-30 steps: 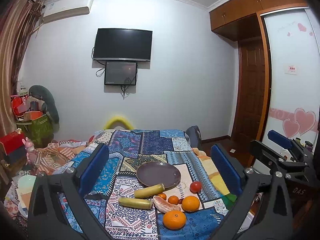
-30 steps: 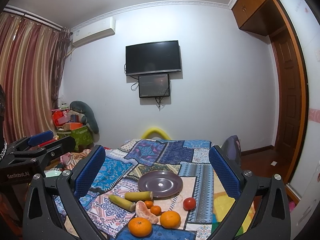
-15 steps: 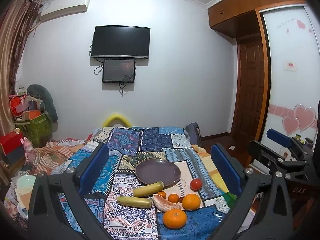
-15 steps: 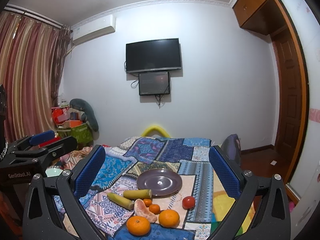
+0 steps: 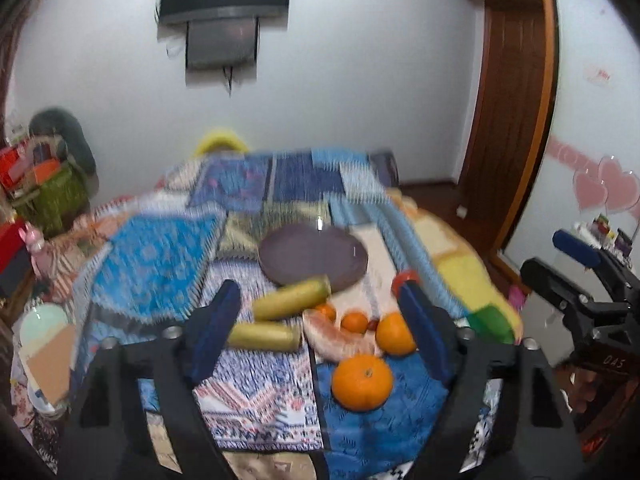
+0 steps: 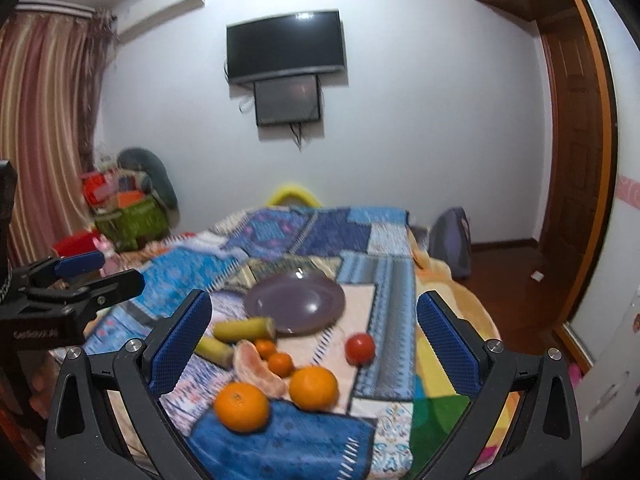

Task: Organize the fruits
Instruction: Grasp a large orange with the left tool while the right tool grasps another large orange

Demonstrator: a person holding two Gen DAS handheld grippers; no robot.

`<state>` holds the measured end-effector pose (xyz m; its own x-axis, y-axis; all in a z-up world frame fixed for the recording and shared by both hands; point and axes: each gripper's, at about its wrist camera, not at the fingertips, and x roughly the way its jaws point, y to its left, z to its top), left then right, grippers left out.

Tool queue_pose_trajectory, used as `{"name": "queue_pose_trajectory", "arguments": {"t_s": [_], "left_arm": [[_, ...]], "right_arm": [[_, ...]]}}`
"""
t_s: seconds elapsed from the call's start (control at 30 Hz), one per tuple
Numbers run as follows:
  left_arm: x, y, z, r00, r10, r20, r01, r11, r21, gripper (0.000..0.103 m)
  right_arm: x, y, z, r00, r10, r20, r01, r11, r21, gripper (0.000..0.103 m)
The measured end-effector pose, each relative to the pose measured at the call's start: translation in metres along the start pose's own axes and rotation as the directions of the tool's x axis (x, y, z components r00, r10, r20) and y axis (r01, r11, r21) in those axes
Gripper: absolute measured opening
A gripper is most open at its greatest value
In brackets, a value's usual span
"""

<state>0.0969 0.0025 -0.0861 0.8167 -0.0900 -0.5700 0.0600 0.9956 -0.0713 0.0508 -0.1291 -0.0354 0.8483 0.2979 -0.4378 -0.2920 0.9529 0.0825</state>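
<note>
On a patchwork cloth lies a purple plate [image 5: 312, 256] [image 6: 296, 300] with nothing on it. In front of it are two yellow-green stalks [image 5: 292, 302] [image 6: 244, 328], a peeled citrus segment [image 5: 336, 336] [image 6: 256, 368], two small oranges [image 5: 354, 322] [image 6: 280, 364], two large oranges [image 5: 362, 382] [image 6: 241, 406] and a red tomato [image 6: 360, 348]. My left gripper [image 5: 318, 292] hovers over the fruit, its jaws closing with nothing pressed between them. Its right finger partly hides the tomato. My right gripper [image 6: 313, 304] hangs wide open above the same pile, holding nothing.
The cloth covers a bed [image 6: 452, 364] whose right edge drops to a wooden floor [image 6: 516, 276]. Boxes and a green basket [image 6: 132, 220] crowd the left side. A dark bag [image 6: 452, 240] stands beside the bed. A TV [image 6: 284, 44] hangs on the far wall.
Both views have tipped downward and come closer to the fruit. The left gripper's jaws have narrowed. The fruit and plate lie where they were.
</note>
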Motion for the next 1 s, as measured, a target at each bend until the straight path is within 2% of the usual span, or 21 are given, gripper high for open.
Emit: {"name": "queue_pose_trajectory", "arguments": {"t_s": [0.1, 0.23, 0.5, 0.73, 0.9, 1.0], "left_arm": [[0.027, 0.003, -0.009, 0.996, -0.039, -0.079, 0.037, 0.999, -0.028, 0.077], [0.052, 0.000, -0.019, 0.984, -0.074, -0.160, 0.066, 0.996, -0.051, 0.076], [0.100, -0.014, -0.044, 0.937, -0.122, -0.328, 0.105, 0.992, -0.069, 0.076], [0.131, -0.023, -0.067, 0.883, -0.160, -0.441, 0.124, 0.986, -0.109, 0.076], [0.145, -0.026, -0.080, 0.850, -0.185, -0.494, 0.130, 0.981, -0.143, 0.076], [0.152, -0.025, -0.085, 0.837, -0.200, -0.508, 0.129, 0.977, -0.172, 0.075]], "right_arm": [[0.011, -0.006, -0.008, 0.998, -0.005, -0.055, 0.005, 1.000, -0.005, 0.090], [0.027, -0.013, -0.019, 0.990, 0.014, -0.139, -0.014, 1.000, 0.000, 0.072], [0.048, -0.025, -0.038, 0.970, 0.027, -0.241, -0.021, 0.999, 0.028, 0.071], [0.066, -0.032, -0.049, 0.949, 0.064, -0.309, -0.047, 0.997, 0.063, 0.071], [0.077, -0.036, -0.055, 0.933, 0.094, -0.348, -0.065, 0.993, 0.095, 0.071], [0.083, -0.036, -0.058, 0.922, 0.112, -0.370, -0.076, 0.991, 0.112, 0.071]]}}
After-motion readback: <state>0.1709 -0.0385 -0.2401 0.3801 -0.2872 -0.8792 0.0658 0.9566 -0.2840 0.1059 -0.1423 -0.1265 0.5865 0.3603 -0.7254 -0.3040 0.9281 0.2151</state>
